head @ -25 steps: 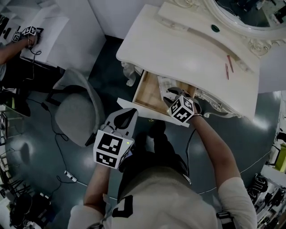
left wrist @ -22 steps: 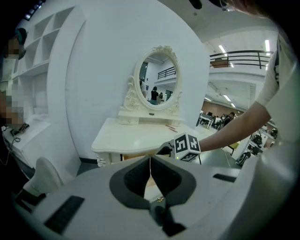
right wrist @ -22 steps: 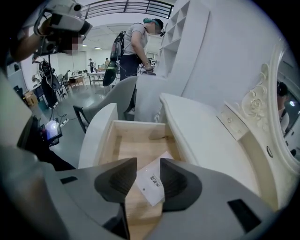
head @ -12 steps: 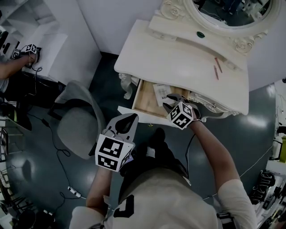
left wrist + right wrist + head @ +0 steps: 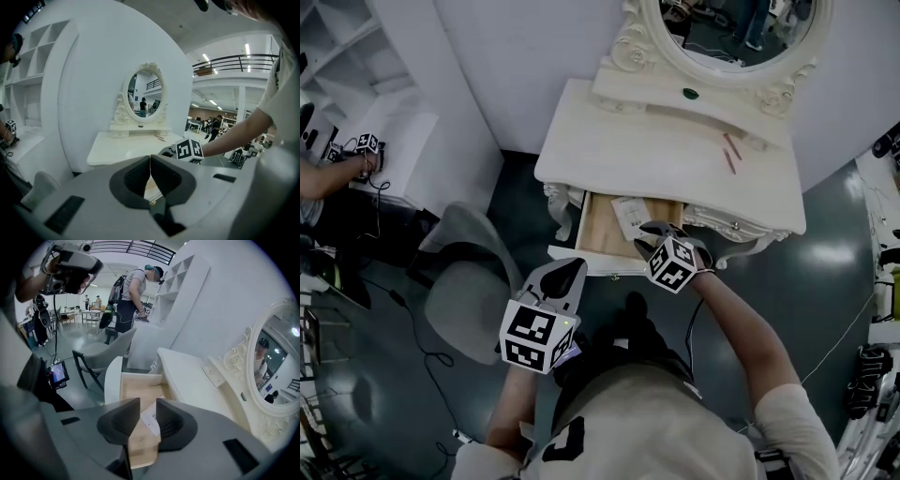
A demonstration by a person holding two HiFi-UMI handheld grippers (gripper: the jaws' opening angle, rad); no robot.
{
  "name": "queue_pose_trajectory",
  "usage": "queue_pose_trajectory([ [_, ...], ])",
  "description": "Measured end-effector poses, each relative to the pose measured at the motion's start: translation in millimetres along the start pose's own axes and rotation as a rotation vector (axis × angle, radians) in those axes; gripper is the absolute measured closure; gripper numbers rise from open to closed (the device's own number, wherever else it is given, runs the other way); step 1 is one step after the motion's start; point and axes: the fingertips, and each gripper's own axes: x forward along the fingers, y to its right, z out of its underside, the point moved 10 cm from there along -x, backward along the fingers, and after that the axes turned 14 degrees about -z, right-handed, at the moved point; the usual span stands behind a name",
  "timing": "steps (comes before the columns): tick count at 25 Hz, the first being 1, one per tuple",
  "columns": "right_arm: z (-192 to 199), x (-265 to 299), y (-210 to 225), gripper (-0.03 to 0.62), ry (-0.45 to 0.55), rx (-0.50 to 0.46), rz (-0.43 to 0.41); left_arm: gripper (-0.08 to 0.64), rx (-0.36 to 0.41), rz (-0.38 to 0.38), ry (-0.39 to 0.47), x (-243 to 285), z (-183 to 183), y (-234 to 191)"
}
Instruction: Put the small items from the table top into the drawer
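Table (image 5: 628,150) cream-white; drawer (image 5: 598,225) pale wood inside, with white paper (image 5: 628,214). Sticks (image 5: 729,155) red; chair (image 5: 464,295) grey; floor (image 5: 825,253) dark blue-grey.

- The dressing table (image 5: 666,155) stands against the wall, and the oval mirror (image 5: 727,23) rises upright from its back edge.
- Two thin sticks (image 5: 729,153) lie side by side on the table top, right of centre, just in front of the mirror's base.
- The drawer (image 5: 595,230) is pulled out from under the table top's front edge, left of centre.
- A slip of paper (image 5: 628,214) lies in the drawer on its right side, partly under the table top.
- A chair (image 5: 464,281) stands on the floor to the left of the table and nearer than it.
- A shelf unit (image 5: 356,56) stands at the far left, behind the chair.
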Motion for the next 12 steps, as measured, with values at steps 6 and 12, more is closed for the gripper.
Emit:
queue_pose_trajectory([
  [6, -4, -19, -19, 0.549, -0.009, 0.022, 0.021, 0.503, 0.013, 0.054, 0.027, -7, -3, 4],
  [12, 1, -37, -26, 0.558, -0.001, 0.076, 0.022, 0.503, 0.022, 0.099, 0.046, -5, -10, 15],
])
